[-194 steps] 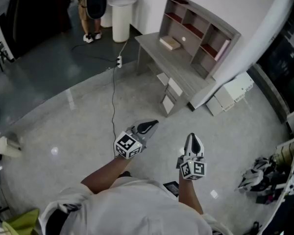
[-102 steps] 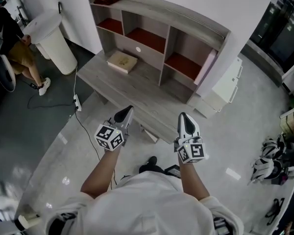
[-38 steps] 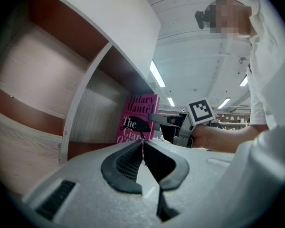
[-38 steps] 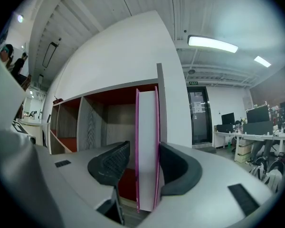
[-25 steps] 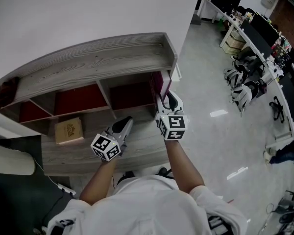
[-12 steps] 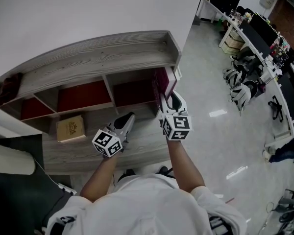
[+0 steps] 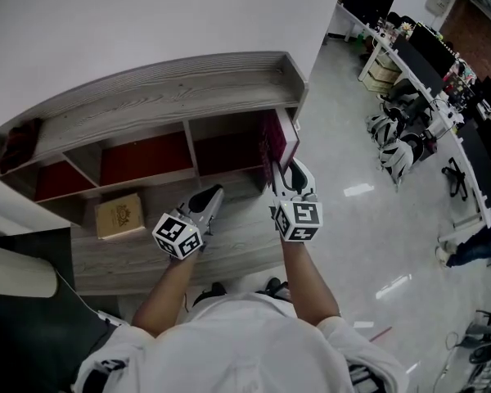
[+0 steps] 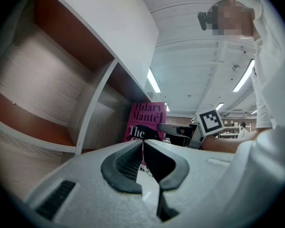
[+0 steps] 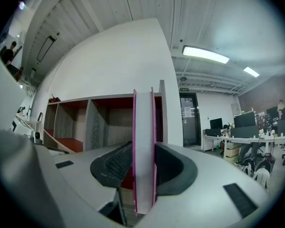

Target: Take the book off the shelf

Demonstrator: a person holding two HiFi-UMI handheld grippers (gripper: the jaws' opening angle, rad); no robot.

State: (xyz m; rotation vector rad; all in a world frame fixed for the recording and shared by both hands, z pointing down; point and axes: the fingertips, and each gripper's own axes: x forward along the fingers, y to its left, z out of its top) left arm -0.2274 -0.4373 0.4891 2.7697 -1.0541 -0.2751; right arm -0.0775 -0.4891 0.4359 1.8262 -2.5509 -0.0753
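Note:
A pink book (image 7: 277, 142) stands upright at the right end of the grey shelf unit (image 7: 172, 97), by its rightmost compartment. My right gripper (image 7: 283, 170) is shut on the book's near edge; in the right gripper view the book (image 9: 143, 141) fills the gap between both pads. The left gripper (image 7: 209, 195) hovers over the desk top to the left, apart from the book, its jaws shut with nothing between them. In the left gripper view the book's cover (image 8: 147, 120) shows ahead, with the right gripper (image 8: 180, 128) beside it.
A brown box-like book (image 7: 119, 216) lies on the desk top (image 7: 229, 244) at the left. The shelf's compartments have red backs. A dark item (image 7: 16, 142) sits on the shelf's top left. Glossy floor and cluttered office desks (image 7: 425, 64) lie to the right.
My right gripper has drawn back a little toward me with the pink book in it, so the book stands further out of the compartment. The left gripper has shifted slightly.

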